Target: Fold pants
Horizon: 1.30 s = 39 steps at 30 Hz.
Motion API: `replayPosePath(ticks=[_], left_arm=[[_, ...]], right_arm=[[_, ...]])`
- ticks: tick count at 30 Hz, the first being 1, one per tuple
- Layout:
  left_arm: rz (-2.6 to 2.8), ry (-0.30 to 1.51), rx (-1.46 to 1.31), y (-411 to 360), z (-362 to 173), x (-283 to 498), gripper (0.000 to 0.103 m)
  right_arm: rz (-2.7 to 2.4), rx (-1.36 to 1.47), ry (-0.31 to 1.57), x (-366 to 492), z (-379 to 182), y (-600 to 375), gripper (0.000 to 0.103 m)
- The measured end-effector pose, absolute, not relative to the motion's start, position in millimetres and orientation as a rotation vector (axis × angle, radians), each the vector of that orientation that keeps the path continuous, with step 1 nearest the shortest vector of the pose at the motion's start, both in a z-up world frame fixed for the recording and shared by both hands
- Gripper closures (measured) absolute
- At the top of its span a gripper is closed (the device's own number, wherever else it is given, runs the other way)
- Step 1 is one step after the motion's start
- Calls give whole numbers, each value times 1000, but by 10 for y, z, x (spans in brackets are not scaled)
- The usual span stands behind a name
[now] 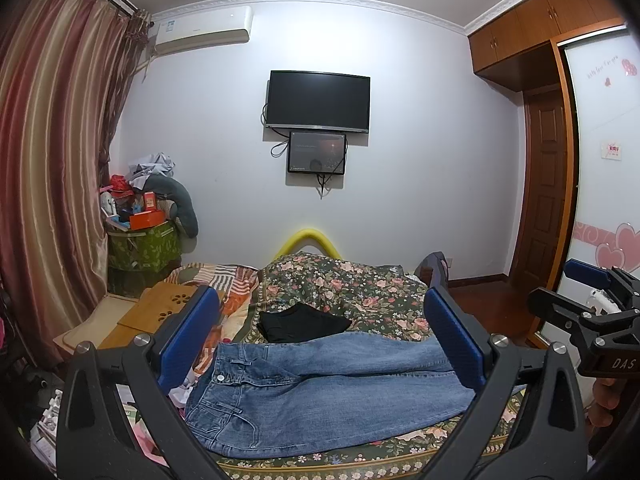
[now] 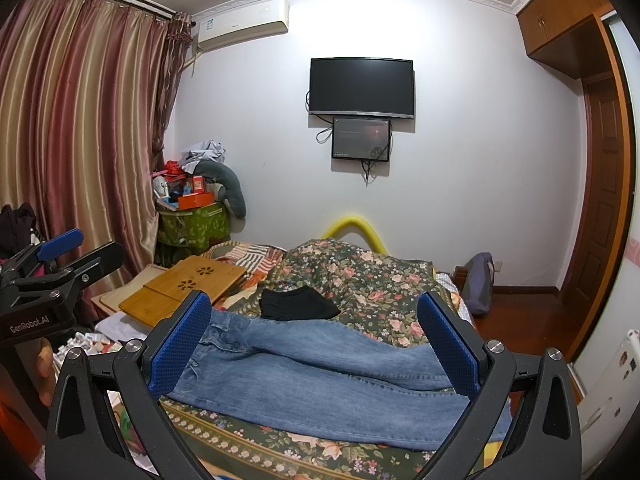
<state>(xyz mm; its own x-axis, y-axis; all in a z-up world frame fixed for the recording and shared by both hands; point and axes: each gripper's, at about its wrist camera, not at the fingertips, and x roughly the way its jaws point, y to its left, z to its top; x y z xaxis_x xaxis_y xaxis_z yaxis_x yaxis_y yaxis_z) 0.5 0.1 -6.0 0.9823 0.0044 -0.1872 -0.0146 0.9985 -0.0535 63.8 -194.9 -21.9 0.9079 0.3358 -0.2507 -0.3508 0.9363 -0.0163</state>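
We have the jeans (image 1: 320, 396) lying flat across the near end of the bed, waistband to our left and legs running off to our right, one leg laid over the other so the pair looks already halved lengthwise. Our left gripper (image 1: 320, 344) hangs above the waistband end with its jaws spread wide and nothing between them; our right gripper (image 2: 316, 348) hangs over the legs, equally wide and equally empty. The hems sit close to the bed's right edge, so if we lift that end carelessly the weight of the denim could drag the legs off toward the floor. Denim is stiff and layered here, and we judge that a pinch taking only the top leg would pull the two apart and spoil the alignment. Just beyond the jeans lies a black garment (image 1: 304, 322) on the flowered bedspread (image 1: 360, 284); a fold swung too far could catch it. The wooden lap tray (image 2: 188, 286) to the left is well apart.
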Motion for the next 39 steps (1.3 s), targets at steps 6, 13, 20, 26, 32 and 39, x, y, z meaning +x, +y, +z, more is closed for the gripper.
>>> replayPosePath(ticks=[6, 13, 20, 26, 32, 39], left_arm=[[11, 190, -53, -5, -67, 12, 0], [12, 191, -52, -13, -75, 22, 0], [13, 192, -54, -10, -82, 32, 0], [16, 200, -56, -9, -88, 64, 0], [17, 224, -57, 2, -131, 198, 0], [83, 269, -33, 144, -288, 668, 0]], right_arm=[[356, -64, 248, 635, -224, -1935, 0], [355, -62, 249, 638, -233, -1926, 0], [357, -62, 252, 653, -241, -1925, 0], [359, -50, 266, 722, -293, -1905, 0], [348, -54, 282, 813, -353, -1918, 0], [322, -27, 349, 1182, -573, -2029, 0]])
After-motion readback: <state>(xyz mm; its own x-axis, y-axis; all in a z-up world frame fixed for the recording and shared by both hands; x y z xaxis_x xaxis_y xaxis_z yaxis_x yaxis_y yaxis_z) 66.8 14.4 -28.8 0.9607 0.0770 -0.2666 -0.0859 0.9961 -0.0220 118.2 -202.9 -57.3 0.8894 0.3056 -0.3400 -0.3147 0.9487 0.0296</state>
